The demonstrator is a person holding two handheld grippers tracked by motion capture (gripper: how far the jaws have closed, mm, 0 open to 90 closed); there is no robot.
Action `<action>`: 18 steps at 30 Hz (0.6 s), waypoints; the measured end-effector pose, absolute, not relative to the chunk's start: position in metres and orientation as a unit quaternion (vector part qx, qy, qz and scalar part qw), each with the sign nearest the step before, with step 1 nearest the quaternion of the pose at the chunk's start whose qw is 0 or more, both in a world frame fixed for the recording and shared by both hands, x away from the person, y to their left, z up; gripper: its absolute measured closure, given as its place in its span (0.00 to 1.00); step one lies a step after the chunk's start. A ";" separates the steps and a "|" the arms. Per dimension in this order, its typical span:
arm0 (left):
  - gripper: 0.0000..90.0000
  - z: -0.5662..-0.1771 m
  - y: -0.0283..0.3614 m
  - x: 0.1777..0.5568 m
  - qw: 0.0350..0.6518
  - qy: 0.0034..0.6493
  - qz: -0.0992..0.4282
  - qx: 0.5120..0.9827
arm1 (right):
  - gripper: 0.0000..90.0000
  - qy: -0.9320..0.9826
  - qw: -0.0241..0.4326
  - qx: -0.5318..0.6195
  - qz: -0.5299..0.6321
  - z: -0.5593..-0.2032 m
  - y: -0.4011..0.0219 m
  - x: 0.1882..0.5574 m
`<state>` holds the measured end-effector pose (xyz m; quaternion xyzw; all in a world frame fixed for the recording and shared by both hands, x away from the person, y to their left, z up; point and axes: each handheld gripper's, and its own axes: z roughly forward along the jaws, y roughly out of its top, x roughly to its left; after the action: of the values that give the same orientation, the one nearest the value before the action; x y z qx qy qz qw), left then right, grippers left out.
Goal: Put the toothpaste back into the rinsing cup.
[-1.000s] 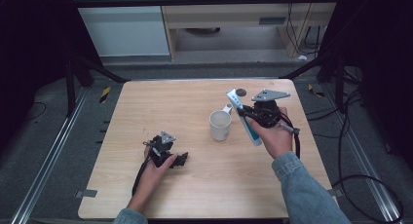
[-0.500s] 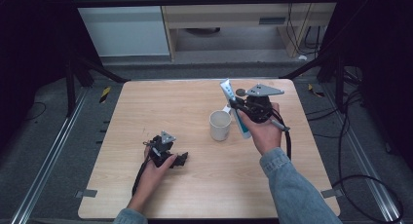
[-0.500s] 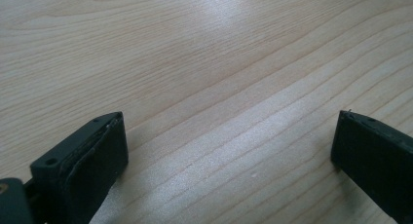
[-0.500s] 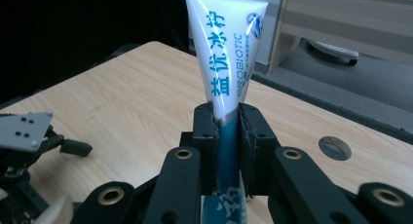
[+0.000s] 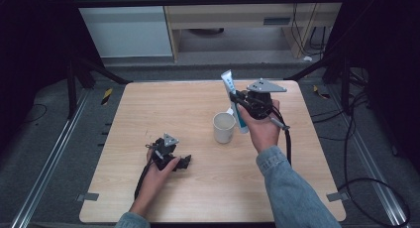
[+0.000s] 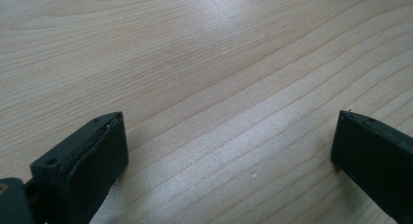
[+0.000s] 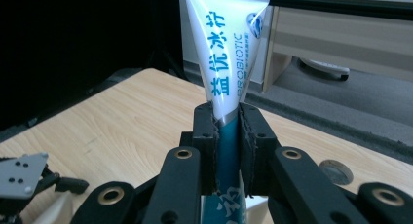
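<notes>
High view: right tool clamps a white-and-teal toothpaste tube upright, just beside the white ceramic mug on the pale wooden desk. Likely step: carrying the tube to the mug; next calls for lowering it in. Left tool rests on the desk; the left gripper view shows its jaws wide, empty. Right gripper view adds the tube's printed lettering and a coin.
</notes>
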<state>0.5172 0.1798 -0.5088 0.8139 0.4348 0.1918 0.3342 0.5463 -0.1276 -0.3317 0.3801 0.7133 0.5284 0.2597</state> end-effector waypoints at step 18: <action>0.00 -0.509 0.180 0.517 0.334 0.435 0.192 0.813 | 0.88 0.693 0.264 0.389 0.547 -0.340 -0.116 0.556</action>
<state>0.5171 0.1797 -0.5088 0.8135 0.4354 0.1921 0.3343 0.5560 -0.1157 -0.3398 0.3894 0.6927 0.5469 0.2636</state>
